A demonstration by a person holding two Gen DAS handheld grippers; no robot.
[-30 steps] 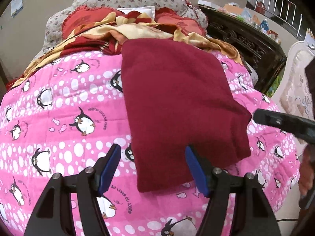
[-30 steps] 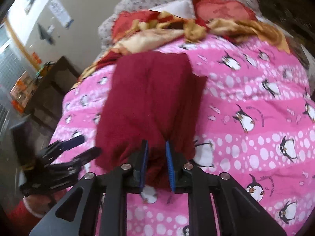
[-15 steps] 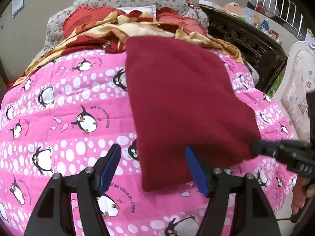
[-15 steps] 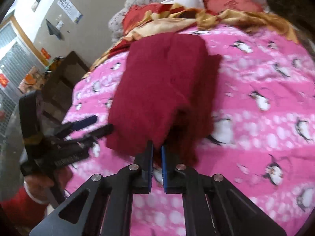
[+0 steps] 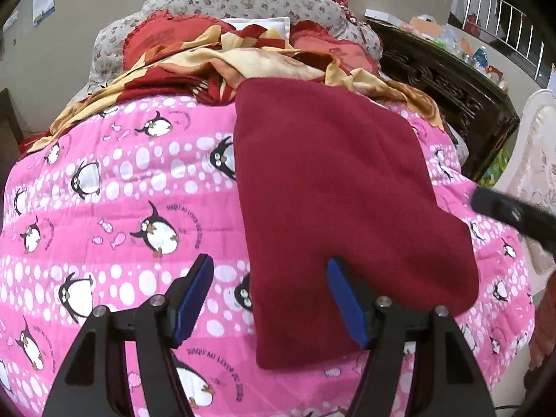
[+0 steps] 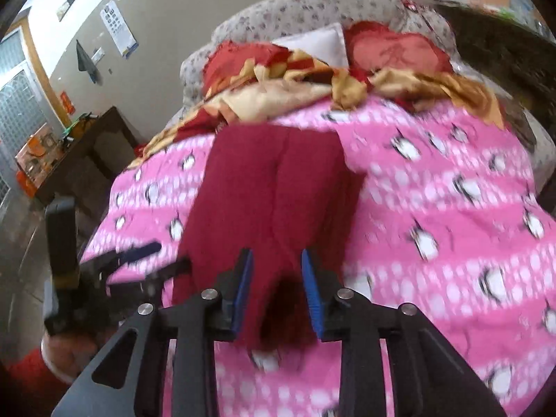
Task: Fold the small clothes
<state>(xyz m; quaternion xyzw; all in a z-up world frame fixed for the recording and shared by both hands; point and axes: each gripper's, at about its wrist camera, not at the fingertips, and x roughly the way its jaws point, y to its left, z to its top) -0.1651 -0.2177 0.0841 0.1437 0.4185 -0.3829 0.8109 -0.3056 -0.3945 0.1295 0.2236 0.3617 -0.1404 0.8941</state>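
Observation:
A dark red garment (image 5: 340, 194) lies folded lengthwise on the pink penguin quilt (image 5: 121, 201). My left gripper (image 5: 269, 295) is open, its jaws straddling the garment's near left edge just above the cloth. In the right wrist view the garment (image 6: 271, 187) runs away from me. My right gripper (image 6: 276, 288) is open with the garment's near end lying between its blue pads, not pinched. The right gripper's tip shows at the right of the left wrist view (image 5: 514, 212). The left gripper shows at the left of the right wrist view (image 6: 139, 260).
A crumpled red and yellow blanket (image 5: 243, 59) and pillows (image 5: 257, 3) lie at the head of the bed. A dark carved cabinet (image 5: 451, 80) stands to the right, a cream chair (image 5: 535, 160) beside it. A dark table (image 6: 76, 160) stands left of the bed.
My right gripper was shut on the garment's near end and has opened, letting the cloth go. The garment has shifted a little towards the head of the bed. The left gripper stays open.

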